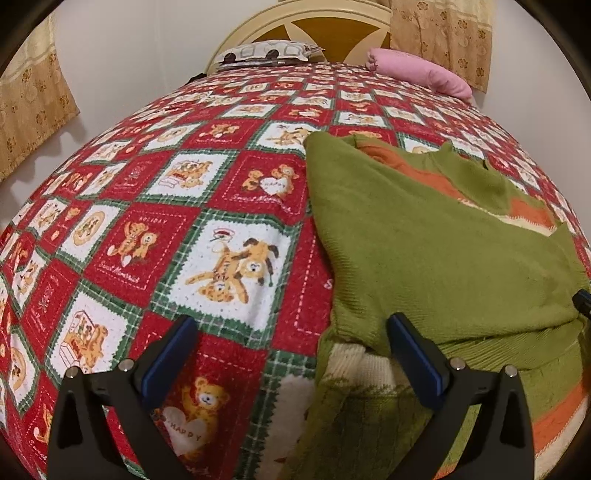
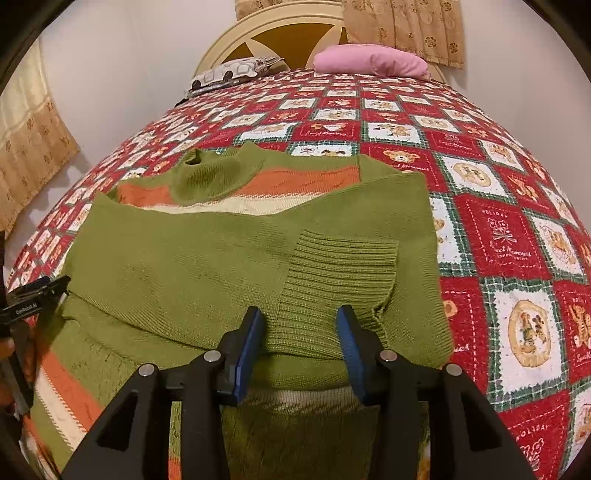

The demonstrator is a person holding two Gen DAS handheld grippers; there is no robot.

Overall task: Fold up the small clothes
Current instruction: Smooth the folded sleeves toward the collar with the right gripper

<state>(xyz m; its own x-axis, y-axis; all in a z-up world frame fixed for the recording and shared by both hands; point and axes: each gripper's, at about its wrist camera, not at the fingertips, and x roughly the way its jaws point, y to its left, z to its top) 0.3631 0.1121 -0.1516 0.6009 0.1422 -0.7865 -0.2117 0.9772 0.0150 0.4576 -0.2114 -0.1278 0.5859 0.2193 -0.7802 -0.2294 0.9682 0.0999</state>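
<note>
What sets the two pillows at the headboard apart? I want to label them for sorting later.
The pink pillow is plain and plump; the patterned pillow is pale with a dark printed design and lies flatter. The pink pillow sits right of the patterned pillow. Both rest on the quilt against the headboard.

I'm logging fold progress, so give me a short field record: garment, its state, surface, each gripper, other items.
garment: green sweater with orange and cream stripes
state: both sleeves laid across the body, ribbed cuff on top
surface: red teddy-bear quilt on a bed
right gripper: jaws apart, straddling the cuff's edge, not pinching it
left gripper: open, at the sweater's left edge, holding nothing
other items: pink pillow, patterned pillow by the headboard
</note>
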